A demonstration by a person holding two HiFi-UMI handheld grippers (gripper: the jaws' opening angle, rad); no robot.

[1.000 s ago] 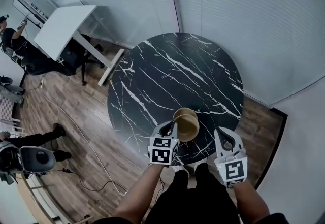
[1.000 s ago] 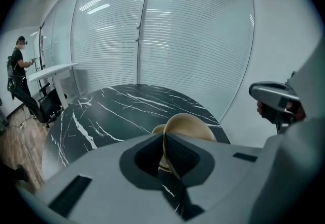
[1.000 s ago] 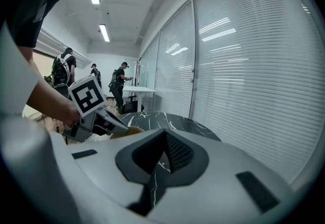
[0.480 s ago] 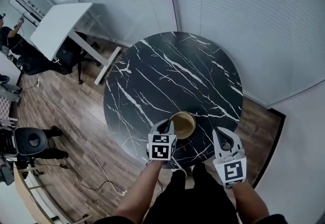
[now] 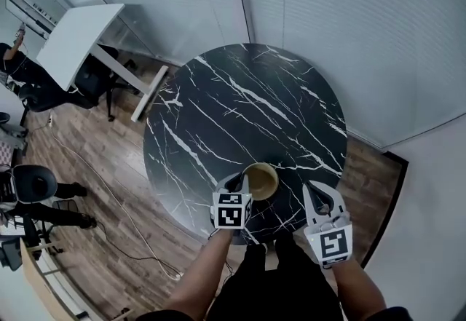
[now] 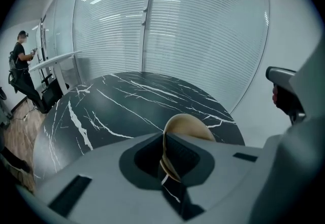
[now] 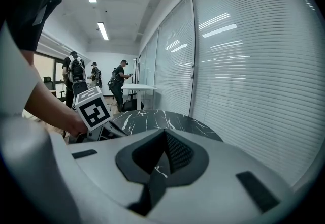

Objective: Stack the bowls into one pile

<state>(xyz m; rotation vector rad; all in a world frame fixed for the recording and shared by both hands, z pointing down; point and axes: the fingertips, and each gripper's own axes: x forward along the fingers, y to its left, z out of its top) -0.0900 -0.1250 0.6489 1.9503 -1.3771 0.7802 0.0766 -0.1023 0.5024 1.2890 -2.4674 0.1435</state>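
Head view: tan bowl (image 5: 260,180) sits at the near side of the round black marble tabletop (image 5: 240,108). My left tongs (image 5: 240,183) are at the bowl's left rim. My right tongs (image 5: 321,196) are off to the bowl's right, apart from it and over the tabletop's edge. The tabletop rim nearest me, below the bowl, is covered by my arms and body.

Left gripper view: left tongs are pinching the bowl's thin wall, with the rim running edge-on between the two pads. Only the far half of the bowl rises above the tongs; its near side and base are hidden. I cannot tell whether the base touches the tabletop. The pinched edge looks layered, but I cannot tell whether this is one bowl or several nested.

Right gripper view: right tongs are pressed together with nothing between them. The bowl cannot be seen here. The left tongs' marker cube (image 7: 93,107) and my hand (image 7: 71,121) cover the place where it would be. A slice of tabletop shows beyond them.

Background: far beyond the bowl to the left there is a white desk (image 5: 76,39). People (image 7: 76,78) stand there, small and hard to make out.
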